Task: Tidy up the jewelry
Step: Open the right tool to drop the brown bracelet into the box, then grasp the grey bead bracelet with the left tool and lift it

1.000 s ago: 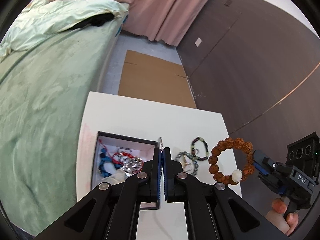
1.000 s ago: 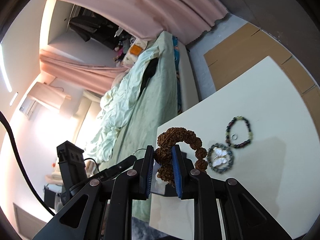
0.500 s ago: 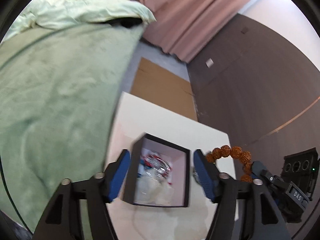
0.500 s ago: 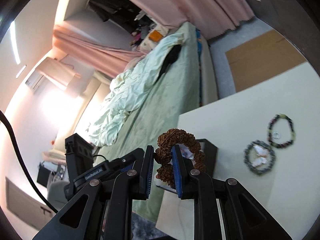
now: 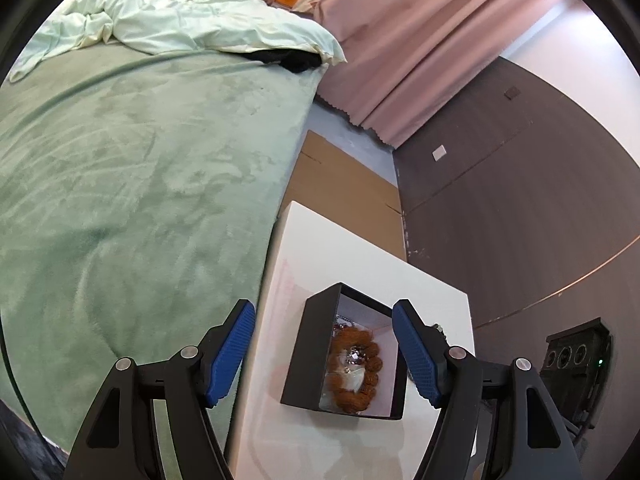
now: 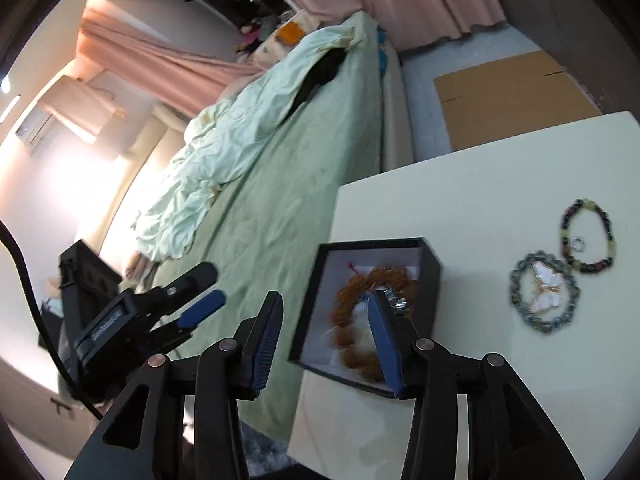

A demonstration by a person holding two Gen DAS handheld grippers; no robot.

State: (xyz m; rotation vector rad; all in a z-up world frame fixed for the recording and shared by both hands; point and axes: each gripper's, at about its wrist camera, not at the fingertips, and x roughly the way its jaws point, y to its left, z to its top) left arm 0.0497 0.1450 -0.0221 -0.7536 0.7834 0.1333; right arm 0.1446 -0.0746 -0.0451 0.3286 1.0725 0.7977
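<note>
A black jewelry box [image 5: 298, 356] [image 6: 430, 276] stands near the left edge of the white table [image 5: 332, 248] [image 6: 460, 184]. The brown bead bracelet [image 5: 370, 360] [image 6: 352, 300] lies inside it, blurred, on top of other pieces. My left gripper [image 5: 323, 307] hangs open above the box, which shows between its blue pads. My right gripper [image 6: 325, 300] is over the box's left side. Its jaws are opening and nothing is between them. The left gripper [image 6: 200, 292] also shows at the left of the right wrist view.
On the table to the right of the box lie a grey bead bracelet around a white butterfly piece [image 6: 544, 292], a dark and green bead bracelet [image 6: 588, 236] and a small ring [image 6: 577, 243]. A green bed [image 5: 140, 200] borders the table's left edge. Flat cardboard [image 6: 508, 96] lies on the floor beyond.
Both grippers moved left to above the box. The left gripper went from shut to open. The right jaws let go of the brown bracelet, which now lies in the box.
</note>
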